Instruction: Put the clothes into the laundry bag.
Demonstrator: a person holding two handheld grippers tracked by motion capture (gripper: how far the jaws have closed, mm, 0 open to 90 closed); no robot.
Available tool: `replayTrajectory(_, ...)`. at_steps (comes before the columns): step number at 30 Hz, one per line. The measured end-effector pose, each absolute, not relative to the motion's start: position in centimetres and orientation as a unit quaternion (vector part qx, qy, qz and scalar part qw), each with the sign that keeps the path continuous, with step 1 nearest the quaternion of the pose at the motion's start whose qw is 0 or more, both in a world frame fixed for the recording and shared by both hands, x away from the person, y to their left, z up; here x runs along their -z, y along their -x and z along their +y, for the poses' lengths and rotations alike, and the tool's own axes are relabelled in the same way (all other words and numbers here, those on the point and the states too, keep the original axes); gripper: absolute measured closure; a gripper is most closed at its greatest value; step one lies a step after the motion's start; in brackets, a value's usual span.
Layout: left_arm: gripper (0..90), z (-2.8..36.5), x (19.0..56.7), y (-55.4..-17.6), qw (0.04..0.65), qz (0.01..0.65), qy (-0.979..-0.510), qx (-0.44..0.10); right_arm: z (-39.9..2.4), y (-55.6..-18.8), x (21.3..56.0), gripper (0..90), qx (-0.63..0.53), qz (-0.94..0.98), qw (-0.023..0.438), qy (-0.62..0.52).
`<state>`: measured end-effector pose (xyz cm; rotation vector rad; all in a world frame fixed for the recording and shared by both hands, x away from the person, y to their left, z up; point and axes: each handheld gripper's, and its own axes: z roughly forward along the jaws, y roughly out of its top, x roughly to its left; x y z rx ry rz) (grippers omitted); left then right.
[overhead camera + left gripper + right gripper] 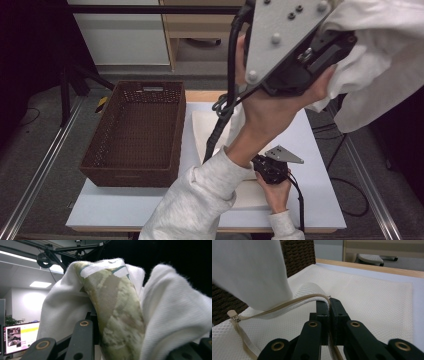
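My left gripper (347, 45) is raised high at the upper right, close to the camera, and shut on a white garment (385, 65). In the left gripper view the garment (115, 310) bulges between the jaws of the left gripper (130, 340), white with a camouflage-print panel. A cream mesh bag (210, 130) lies flat on the white table (320, 150). My right gripper (261, 167) sits low on the bag, partly under the left forearm. Its view shows the right gripper (329, 302) shut on the bag's zipper edge (299, 300), lifting it; the zipper pull (232, 314) is at the left.
A brown wicker basket (135, 135) stands on the table's left half, and its wall (297, 255) rises just beyond the bag. A blurred white cloth (249, 272), sleeve or garment, hangs close at the upper left. Cabinets stand behind the table.
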<state>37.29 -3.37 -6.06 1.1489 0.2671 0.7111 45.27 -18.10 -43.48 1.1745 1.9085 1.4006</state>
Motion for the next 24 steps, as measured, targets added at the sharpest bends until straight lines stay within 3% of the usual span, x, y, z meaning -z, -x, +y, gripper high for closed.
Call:
replayTrajectory(6, 65.7, 0.9, 8.7, -37.4, 0.755, 0.143, -0.544, -0.339, -18.5, -45.6, 43.9, 87.0, -0.511, 0.696, 0.244, -0.442)
replayTrajectory(13, 65.6, 6.9, 13.5, -36.5, 0.703, 0.175, -0.591, -0.356, -18.8, -46.0, 44.1, 87.0, -0.502, 0.697, 0.250, -0.447)
replayTrajectory(24, 65.6, 12.4, 22.5, -35.5, 0.665, 0.227, -0.643, -0.304, -18.9, -46.4, 43.9, 87.1, -0.500, 0.695, 0.256, -0.449)
